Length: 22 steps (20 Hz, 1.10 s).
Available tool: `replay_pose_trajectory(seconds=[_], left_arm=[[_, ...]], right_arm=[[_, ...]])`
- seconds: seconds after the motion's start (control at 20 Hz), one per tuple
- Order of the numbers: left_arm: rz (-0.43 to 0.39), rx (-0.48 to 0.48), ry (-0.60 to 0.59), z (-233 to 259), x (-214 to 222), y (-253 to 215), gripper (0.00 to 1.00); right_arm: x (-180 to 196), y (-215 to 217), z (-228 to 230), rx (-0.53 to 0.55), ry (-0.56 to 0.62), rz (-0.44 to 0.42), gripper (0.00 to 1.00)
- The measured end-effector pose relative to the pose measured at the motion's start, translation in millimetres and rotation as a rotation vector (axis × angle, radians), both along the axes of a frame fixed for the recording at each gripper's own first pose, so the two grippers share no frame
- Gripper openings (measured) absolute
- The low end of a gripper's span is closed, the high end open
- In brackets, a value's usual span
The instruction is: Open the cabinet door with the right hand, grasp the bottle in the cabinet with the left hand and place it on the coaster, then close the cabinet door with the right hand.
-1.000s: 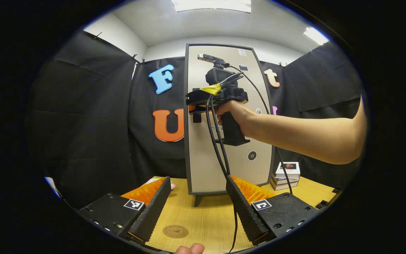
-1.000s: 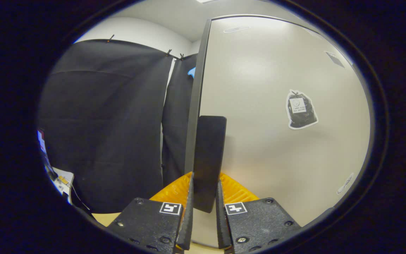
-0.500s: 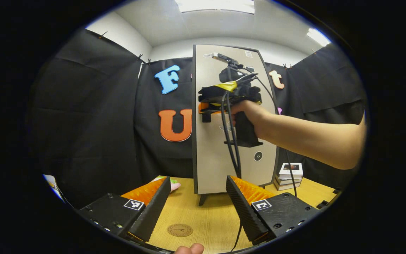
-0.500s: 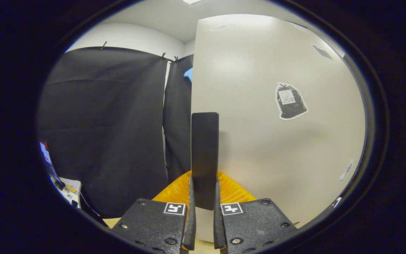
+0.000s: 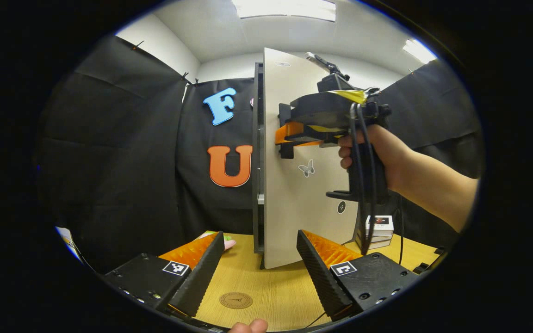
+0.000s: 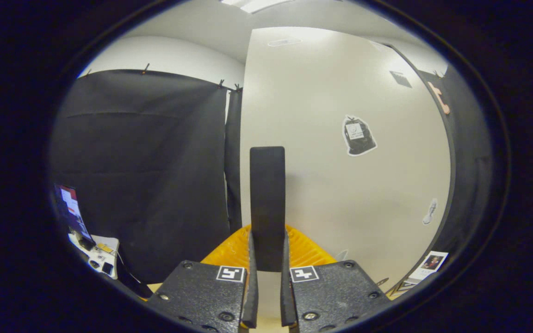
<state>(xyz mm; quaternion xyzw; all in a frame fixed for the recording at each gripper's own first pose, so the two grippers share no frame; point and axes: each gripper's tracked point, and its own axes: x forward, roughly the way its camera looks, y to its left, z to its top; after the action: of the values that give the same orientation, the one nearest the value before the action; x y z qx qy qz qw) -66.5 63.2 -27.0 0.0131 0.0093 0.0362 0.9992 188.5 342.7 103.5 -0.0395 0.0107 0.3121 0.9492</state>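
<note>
Right gripper (image 6: 266, 277) clenched on handle (image 6: 267, 203); left gripper (image 5: 259, 273) gaping. Swing door (image 5: 301, 185) wide, steady arc, no twisting, clear of coaster (image 5: 236, 300).

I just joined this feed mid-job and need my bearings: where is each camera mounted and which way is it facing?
Left gripper view: rides the open left claw, low over the table, facing the cabinet with its door partly swung out; the coaster lies ahead, and the person's hand holds the right claw on the handle.
Right gripper view: rides the right claw, close against the door, fingers pressed on the dark handle.
Shared: door, right claw.
</note>
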Motion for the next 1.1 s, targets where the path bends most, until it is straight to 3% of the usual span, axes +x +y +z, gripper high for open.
replay_pose_trajectory(seconds=[0.2,0.5,1.1], left_arm=[[0.02,-0.018,0.014,-5.2,-5.8,6.5,0.95],[0.037,-0.017,0.011,-3.4,-7.1,14.8,0.95],[-0.039,-0.041,0.004,0.5,12.1,-16.5,0.95]], right_arm=[[-4.6,-8.9,-0.2,0.008,-0.001,0.015,0.23],[-46.1,-40.1,4.6,0.007,-0.019,0.011,0.23],[-86.5,-130.2,8.0,0.0,-0.032,-0.122,0.22]])
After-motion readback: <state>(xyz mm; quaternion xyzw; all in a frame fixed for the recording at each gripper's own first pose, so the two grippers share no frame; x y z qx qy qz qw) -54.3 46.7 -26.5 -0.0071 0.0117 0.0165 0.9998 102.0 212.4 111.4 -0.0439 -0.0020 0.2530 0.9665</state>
